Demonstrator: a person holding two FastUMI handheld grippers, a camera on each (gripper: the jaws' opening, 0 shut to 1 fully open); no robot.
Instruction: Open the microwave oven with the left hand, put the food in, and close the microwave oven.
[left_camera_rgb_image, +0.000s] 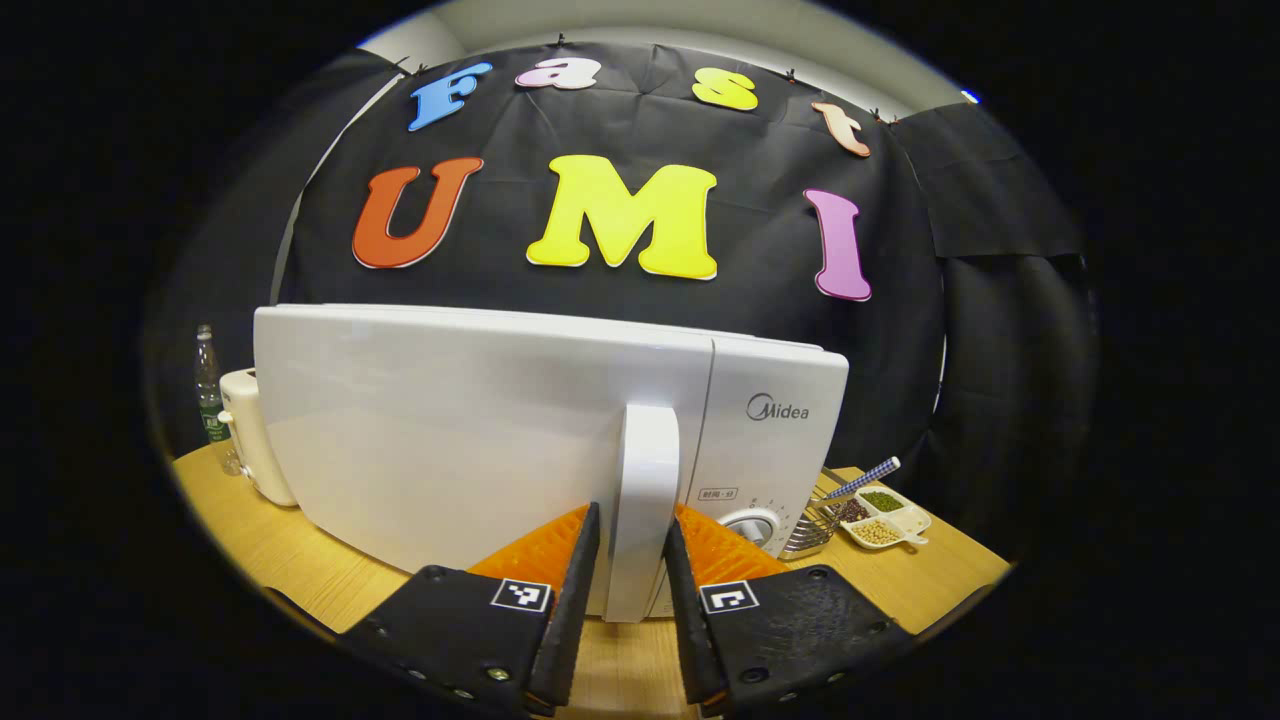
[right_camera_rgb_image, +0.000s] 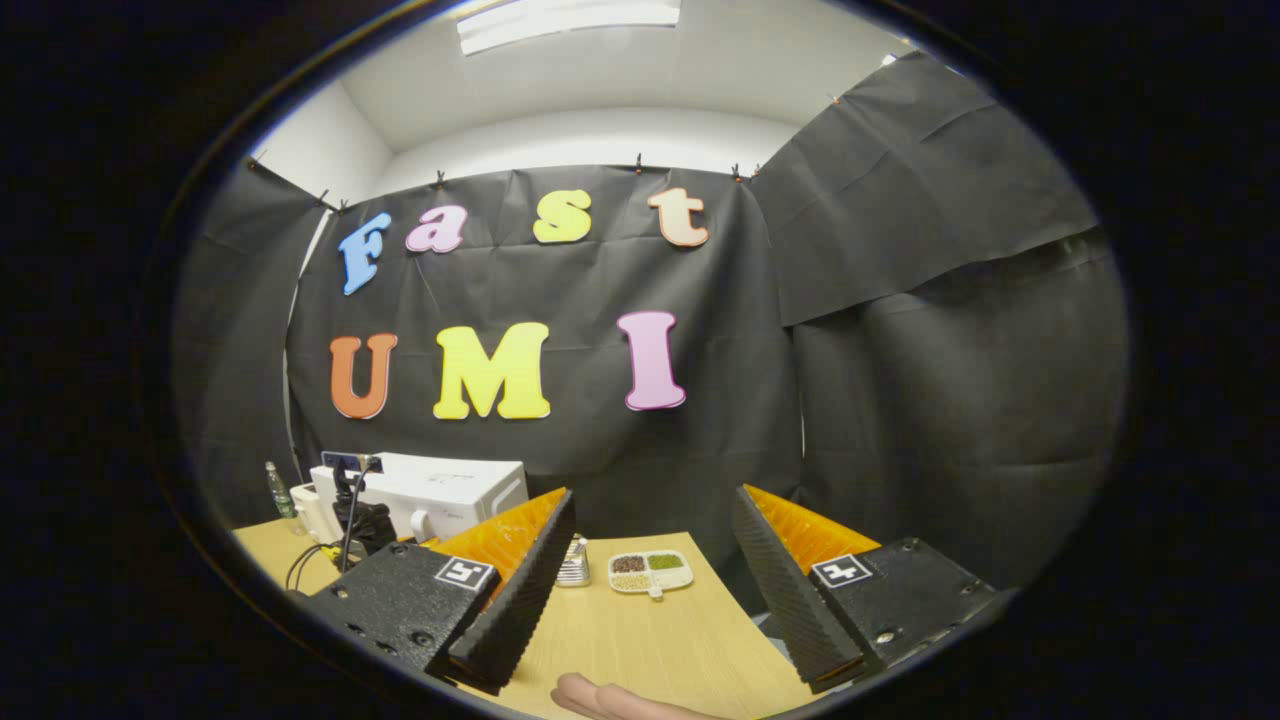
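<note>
**A:** White plastic all over: one microwave oven (left_camera_rgb_image: 480, 440), door shut, sits across the middle of the wooden table (left_camera_rgb_image: 300, 560), nearer the back edge. Its upright door handle (left_camera_rgb_image: 642, 500) stands between the fingers of the left gripper (left_camera_rgb_image: 632, 560). Do they pinch it?

**B:** Cannot tell. The fingers flank the handle closely, but I see no clear press from both sides. That is the main risk: if the grip is loose, a pull could slide off the smooth handle and leave the door shut. Pulling straight back, not along the hinge's swing, could also drag the whole oven toward the front edge.

**A:** And the right gripper (right_camera_rgb_image: 645, 570)?

**B:** Spread wide, holding nothing, hovering above the table's front part. In the right gripper view a bit of a hand (right_camera_rgb_image: 600, 700) shows at the bottom.

**A:** Counts, big to small?

**B:** One microwave. One small white appliance (left_camera_rgb_image: 255, 435) at its left, toward the table's left edge. One plastic bottle (left_camera_rgb_image: 208, 395) behind that. One wire basket (left_camera_rgb_image: 810, 530) just right of the oven. One divided dish (left_camera_rgb_image: 890, 518) of beans and grains, probably the food, near the right edge. One checked-handled utensil (left_camera_rgb_image: 865, 478) leaning across the basket.

**A:** Any snag there?

**B:** The basket stands close beside the oven; a shifting oven may nudge it.
</note>
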